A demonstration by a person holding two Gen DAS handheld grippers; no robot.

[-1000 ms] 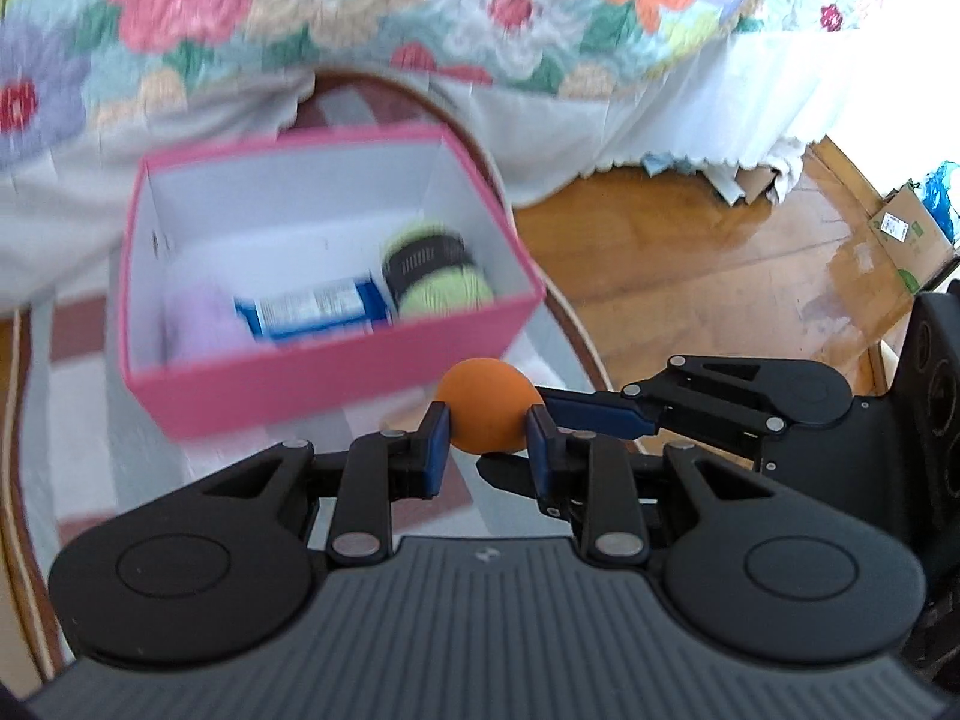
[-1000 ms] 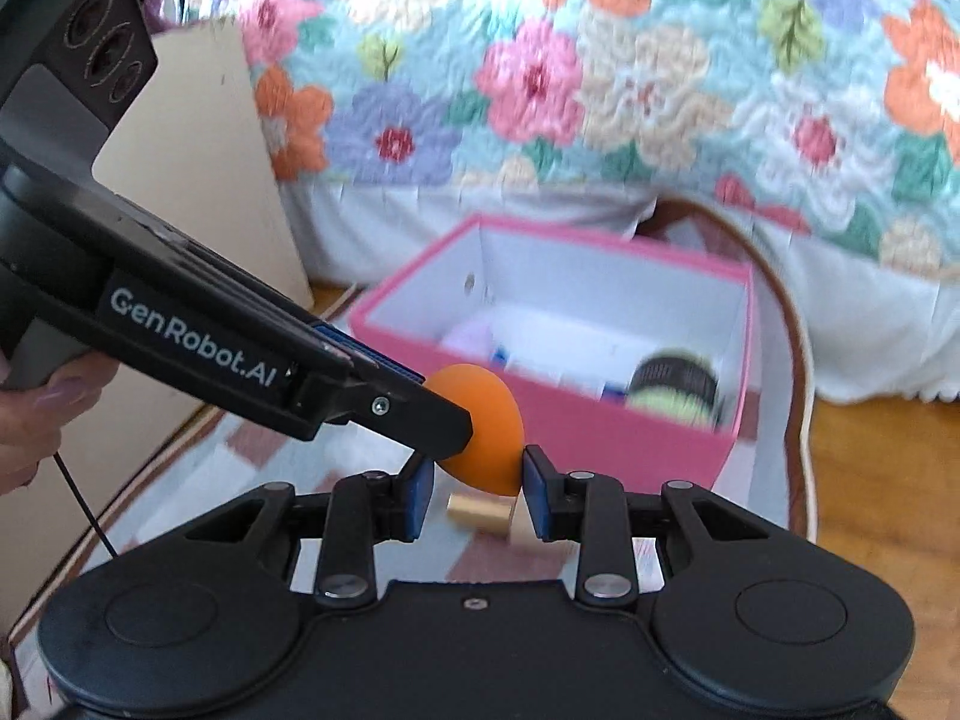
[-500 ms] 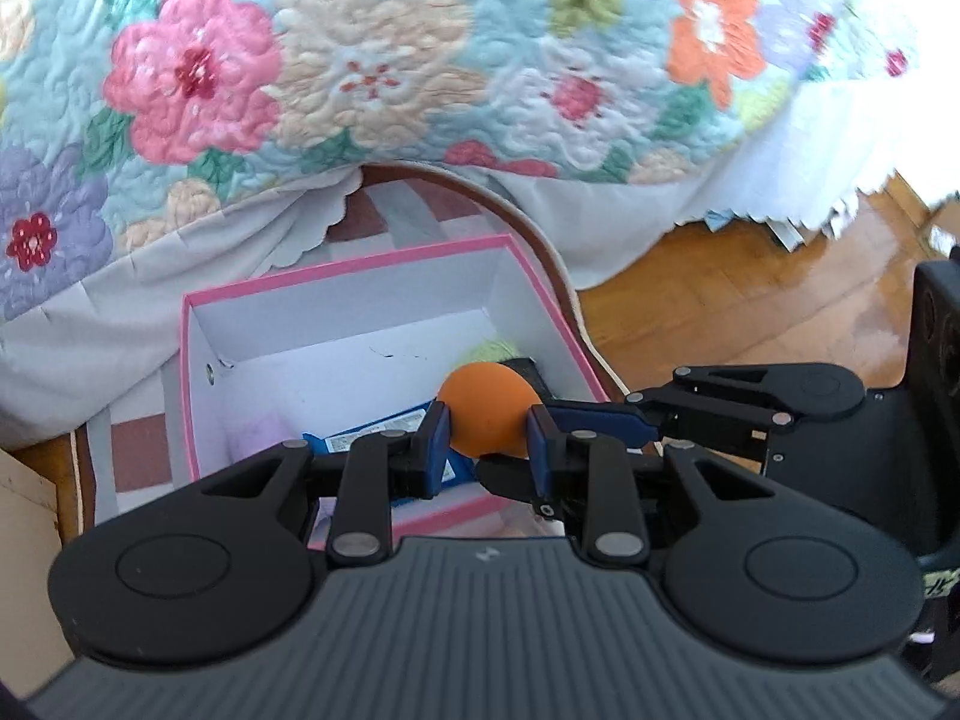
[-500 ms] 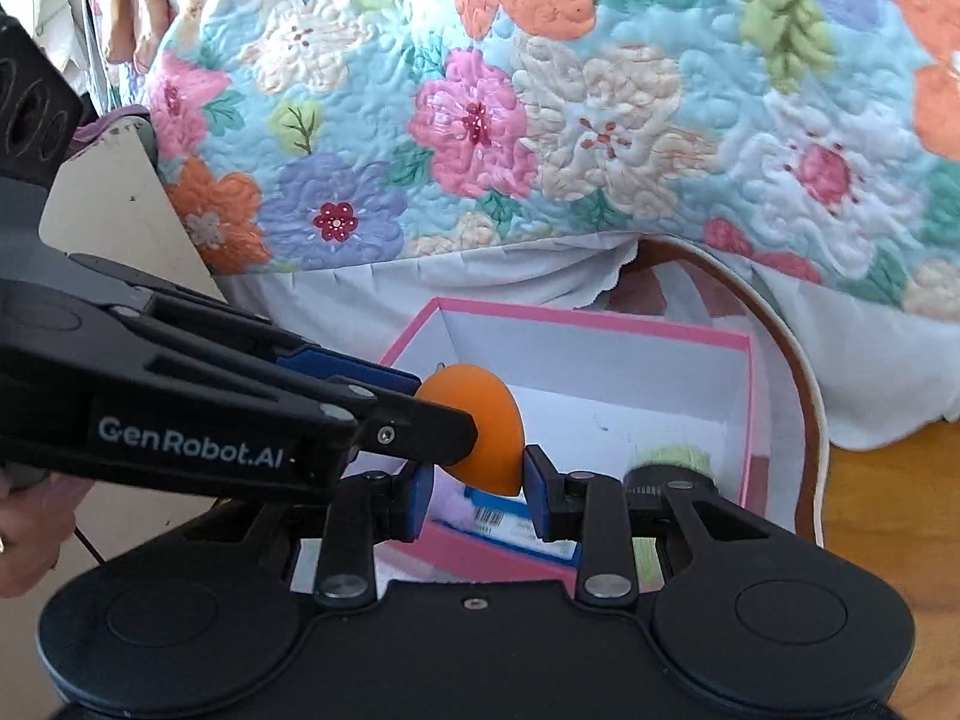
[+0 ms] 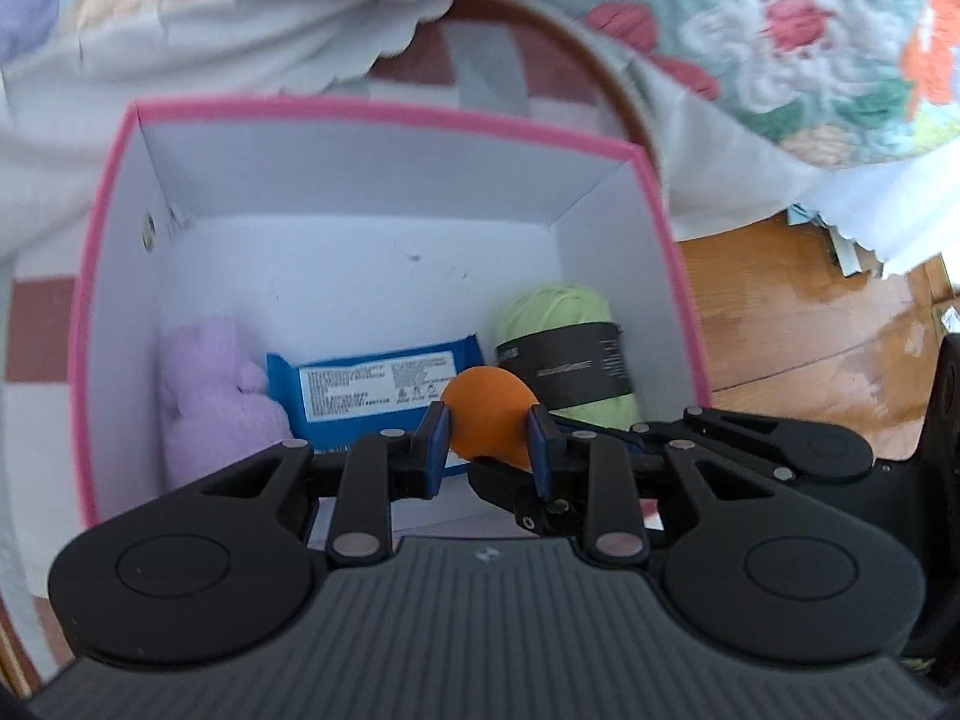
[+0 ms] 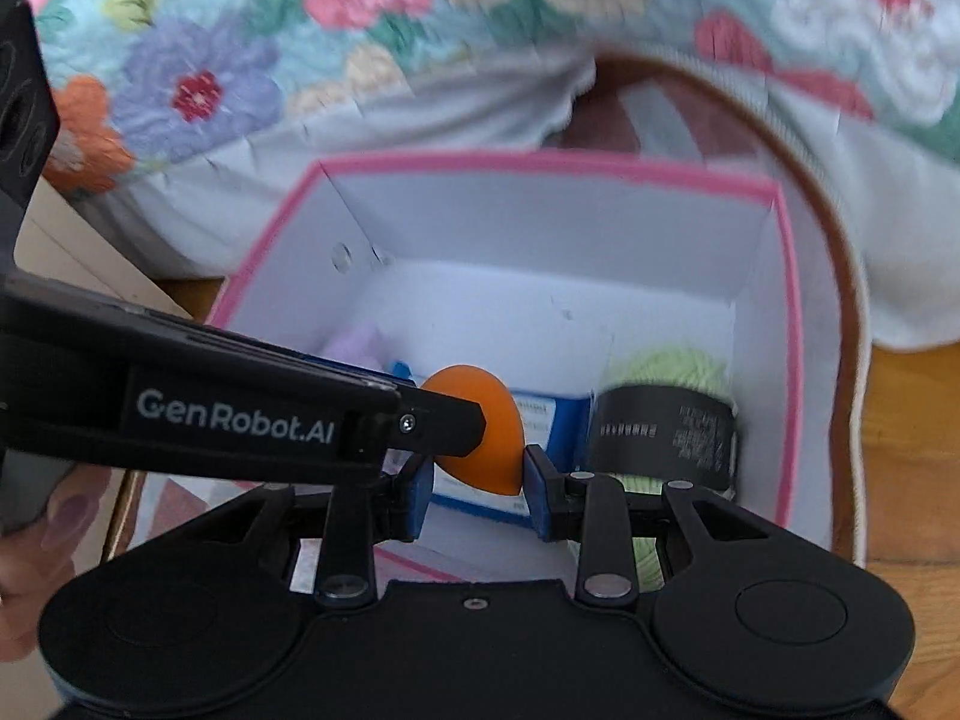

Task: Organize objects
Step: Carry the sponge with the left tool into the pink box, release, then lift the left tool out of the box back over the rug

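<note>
I've got the orange sponge (image 5: 487,414) pinched by both grippers at once, held over the open pink box (image 5: 384,120), above the near part of its floor. Left gripper (image 5: 487,438) is clamped on it side to side; blue pads touch the sponge on both flanks in the left view. Right gripper (image 6: 477,471): its pads sit at the sponge's lower sides in the right view, right pad touching, left pad partly hidden behind the left gripper's finger (image 6: 444,426), so I can't tell for sure it's gripping. The right view shows the sponge as a teardrop, point down; the left view only shows a rounded top. The right view also catches the left tool's "GenRobot.AI" side and a bit of the hand (image 6: 36,540) holding it; the left view instead shows the right tool's linkage coming in from the right under the sponge. Box contents, left to right: purple plush (image 5: 210,384) against the left wall, blue packet (image 5: 372,390) lying flat in the middle, green yarn (image 5: 564,354) with a black band by the right wall. Box sits on a checked rug (image 5: 36,324), beside the floral quilt (image 6: 240,48) and wood floor (image 5: 810,324).
</note>
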